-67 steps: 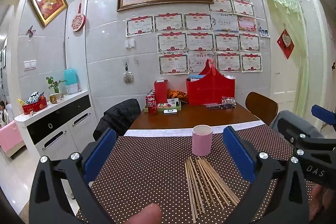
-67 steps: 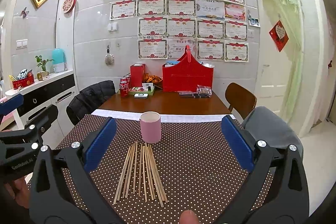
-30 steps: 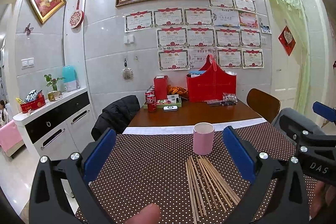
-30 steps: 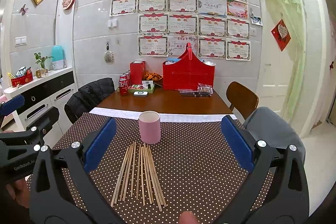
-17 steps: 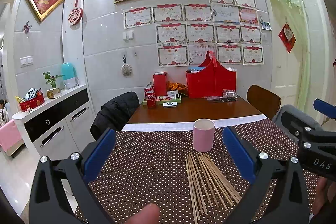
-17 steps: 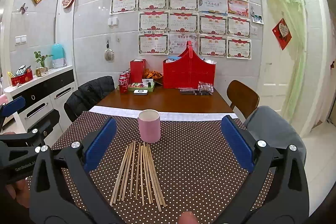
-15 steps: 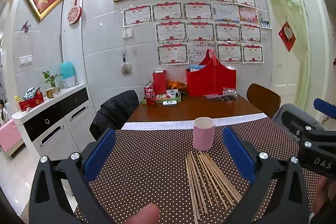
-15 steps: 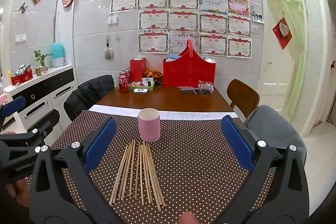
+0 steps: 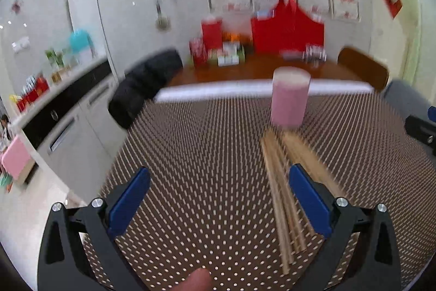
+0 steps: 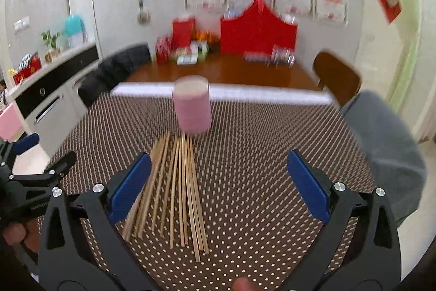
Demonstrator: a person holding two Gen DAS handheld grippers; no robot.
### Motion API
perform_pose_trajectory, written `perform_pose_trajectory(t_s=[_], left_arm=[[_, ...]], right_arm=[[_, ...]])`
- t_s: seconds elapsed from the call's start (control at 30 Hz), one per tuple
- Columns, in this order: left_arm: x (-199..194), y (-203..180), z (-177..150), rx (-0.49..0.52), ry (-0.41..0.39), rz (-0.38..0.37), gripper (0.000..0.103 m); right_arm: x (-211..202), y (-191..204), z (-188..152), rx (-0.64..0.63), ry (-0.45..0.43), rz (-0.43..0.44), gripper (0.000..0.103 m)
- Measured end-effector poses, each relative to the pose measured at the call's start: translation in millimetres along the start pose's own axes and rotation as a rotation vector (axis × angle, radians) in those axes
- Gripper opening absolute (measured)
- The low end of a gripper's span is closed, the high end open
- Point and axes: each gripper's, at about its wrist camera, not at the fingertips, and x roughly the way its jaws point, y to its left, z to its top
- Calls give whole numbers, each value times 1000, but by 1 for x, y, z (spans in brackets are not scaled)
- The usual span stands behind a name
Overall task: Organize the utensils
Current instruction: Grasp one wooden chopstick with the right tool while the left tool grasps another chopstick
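Both the left gripper [image 9: 216,198] and right gripper [image 10: 215,182] hover with jaws spread and empty over the chopsticks [image 10: 174,187] fanned before the pink cup [image 10: 193,107] mid-tablecloth [image 10: 259,154] (best to pinch one pair mid-length, squarely).

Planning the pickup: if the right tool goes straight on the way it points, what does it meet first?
Probably the polka-dot tablecloth, just right of the chopsticks; the right tool is open, and the pink cup sits farther left. Depth is unclear.
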Motion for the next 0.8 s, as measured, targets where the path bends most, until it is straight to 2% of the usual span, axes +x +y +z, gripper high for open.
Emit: perform_pose_trajectory(t_s=[0.13,0.27,0.43,0.8], left_arm=[[52,-4,-22,21,138,-26,99],[86,-12,-31,49,227,-59,99],[114,-20,-33,67,300,-65,99],[133,-28,-27,55,310,-113,99]], right_arm=[[40,-6,-14,-13,100,25,98],[65,-12,-24,-7,157,30,98],[82,-18,-30,-1,196,29,98],[96,-21,-31,3,227,21,98]])
